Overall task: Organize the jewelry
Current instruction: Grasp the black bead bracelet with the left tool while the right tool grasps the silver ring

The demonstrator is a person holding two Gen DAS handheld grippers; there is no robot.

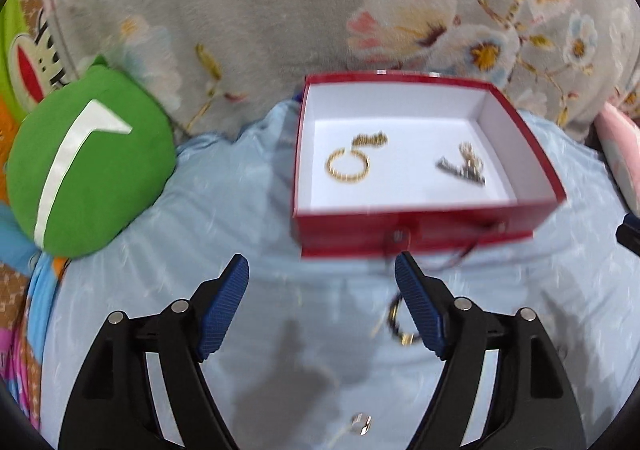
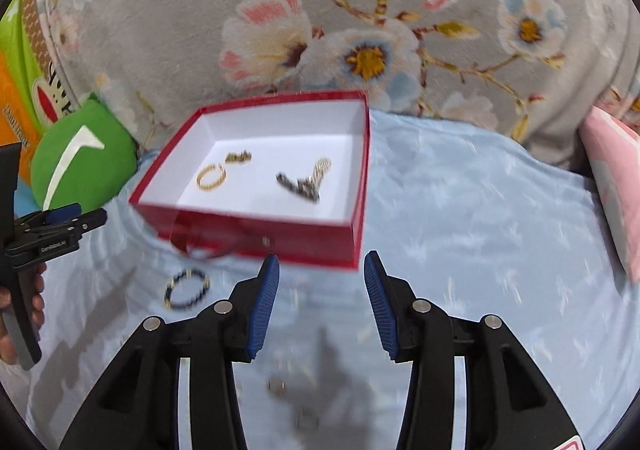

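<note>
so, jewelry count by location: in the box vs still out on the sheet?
In the red cardboard box: 3 (gold open bangle, small gold chain clump, dark-and-gold chain pile)
On the light blue sheet: 3 (dark beaded bracelet, small silver ring, a blurred ring-like piece)
Total: 6

The red box (image 1: pixel 416 238) looks like glossy card outside, matt white paper within. Gold ring (image 1: pixel 347 166) gleams like metal. Pale blue sheet (image 2: pixel 480 234) is smooth cloth; the floral blanket (image 2: pixel 240 9) at top looks fuzzy. Ribbed blue pads (image 2: pixel 264 306).
</note>
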